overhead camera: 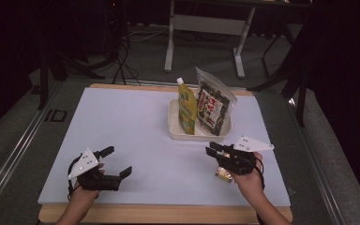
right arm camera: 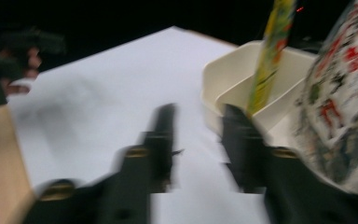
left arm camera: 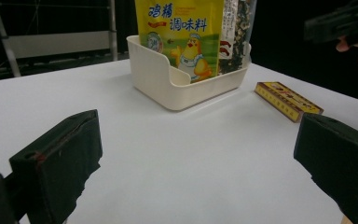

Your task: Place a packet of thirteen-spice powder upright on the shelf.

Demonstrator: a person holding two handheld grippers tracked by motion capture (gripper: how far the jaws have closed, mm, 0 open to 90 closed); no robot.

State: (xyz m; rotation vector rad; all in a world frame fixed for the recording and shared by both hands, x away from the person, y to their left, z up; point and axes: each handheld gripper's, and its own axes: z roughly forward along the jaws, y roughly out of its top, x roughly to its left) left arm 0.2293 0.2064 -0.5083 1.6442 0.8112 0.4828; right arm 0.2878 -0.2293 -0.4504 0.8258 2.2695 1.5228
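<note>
Fingers (right arm camera: pixel 161 140) of the right gripper (overhead camera: pixel 215 151) stand narrowed with nothing between them, while the small yellow box (left arm camera: pixel 287 100) lies on the table (overhead camera: pixel 136 126) beside the tray (overhead camera: pixel 174 126), so a hasty grab may push it away.

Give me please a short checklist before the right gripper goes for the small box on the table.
1. Small box lies flat on the table, untouched: ok.
2. Right gripper empty, jaws narrowly apart: ok.
3. Left gripper open, empty: ok.
4. Pouch and bag stand in the tray: ok.
5. Free room in tray for the box: cannot tell.
</note>
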